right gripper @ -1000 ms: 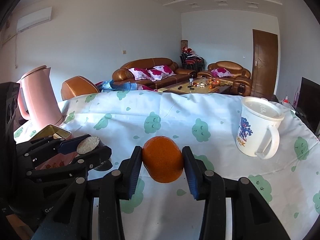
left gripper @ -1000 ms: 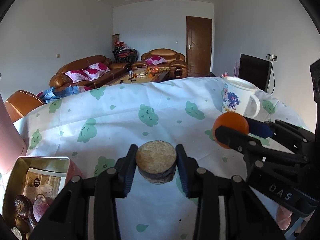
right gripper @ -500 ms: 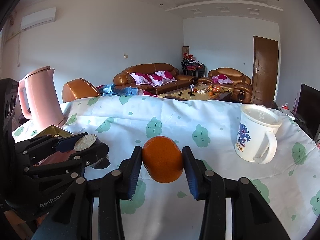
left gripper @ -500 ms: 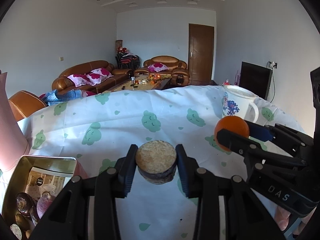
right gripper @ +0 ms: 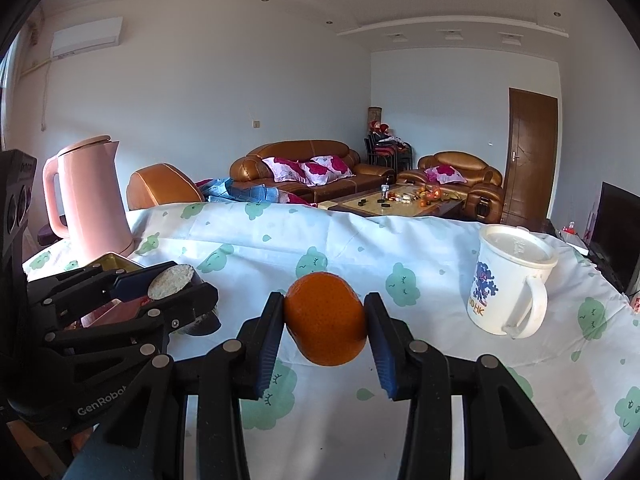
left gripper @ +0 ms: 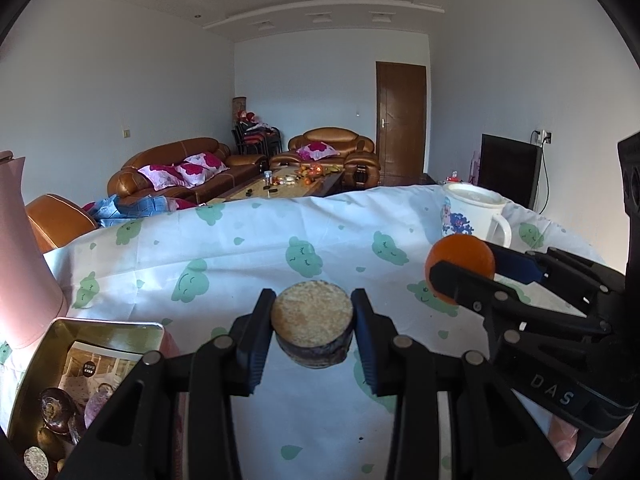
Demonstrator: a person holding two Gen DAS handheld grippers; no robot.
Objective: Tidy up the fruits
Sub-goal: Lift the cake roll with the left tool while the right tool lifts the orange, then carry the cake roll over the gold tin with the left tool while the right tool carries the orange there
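Note:
My left gripper point(left gripper: 312, 302) is shut on a short round piece point(left gripper: 312, 322) with dark skin and a pale cut face, held above the tablecloth. In the right wrist view the same gripper point(right gripper: 176, 286) and its piece point(right gripper: 171, 280) sit at the left. My right gripper point(right gripper: 325, 306) is shut on an orange point(right gripper: 325, 318), both pads pressing its sides. The left wrist view shows that orange point(left gripper: 460, 258) at the right, level with the left gripper and a hand's width from it.
An open gold tin point(left gripper: 106, 330) holding several dark round items lies at the near left, beside a pink kettle point(right gripper: 90, 200). A lidded white mug point(right gripper: 508, 280) stands at the right. The cloth with green figures point(left gripper: 280, 248) covers the table.
Both views have tipped upward a little, so the table sits lower in frame. Both grips are the same and the grippers have kept their places.

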